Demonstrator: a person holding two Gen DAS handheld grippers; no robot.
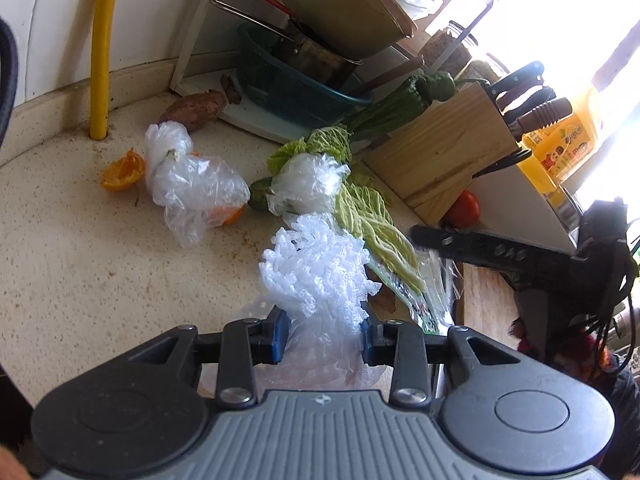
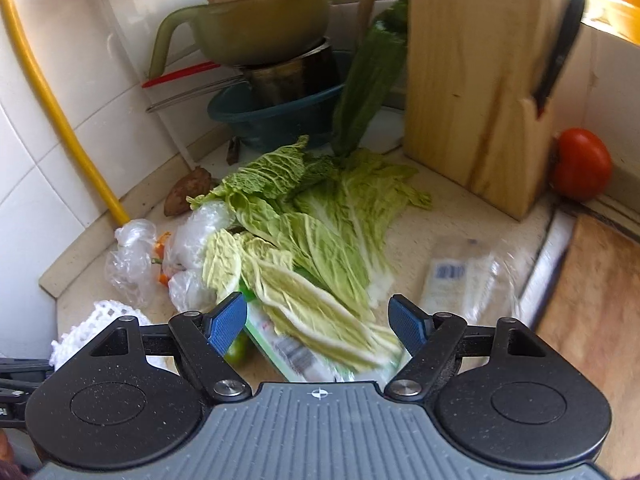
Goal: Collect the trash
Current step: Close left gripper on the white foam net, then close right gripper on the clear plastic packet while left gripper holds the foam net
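Foam netting (image 1: 316, 264), white and frilly, is what we see nearest in the left wrist view: the left gripper (image 1: 324, 334) pinches it between its blue pads, and the netting stands up out of the jaws, its long axis running along the fingers toward the back of the worktop (image 1: 80, 264). Thin clear film bunches under it at the pads.

Our right gripper (image 2: 318, 326) stands spread wide with nothing pressed between its pads. Below it lie pale cabbage leaves (image 2: 304, 248) over a printed plastic wrapper (image 2: 288, 350), the leaves' long axis running from the gripper diagonally toward the back corner of the worktop. A small green fruit (image 2: 238, 352) sits just beside the left pad. A clear plastic packet (image 2: 460, 276) with a blue label lies flat nearer the worktop's right edge, blurred.

Farther in, we see crumpled clear bags (image 1: 192, 184) lying over orange peel, and an orange half (image 1: 122, 172) apart from them toward the yellow pipe (image 1: 100, 48). A sweet potato (image 1: 196, 110) lies near the back wall.

At the back corner, a teal basin (image 2: 280, 120) holds a dark metal pot (image 2: 292, 76), and a green bowl with a handle (image 2: 256, 32) sits stacked on the pot; what is inside it we cannot tell. A wooden knife block (image 2: 472, 92) stands upright with dark knife handles in its slots, and a tomato (image 2: 582, 166) rests behind it against the wall.
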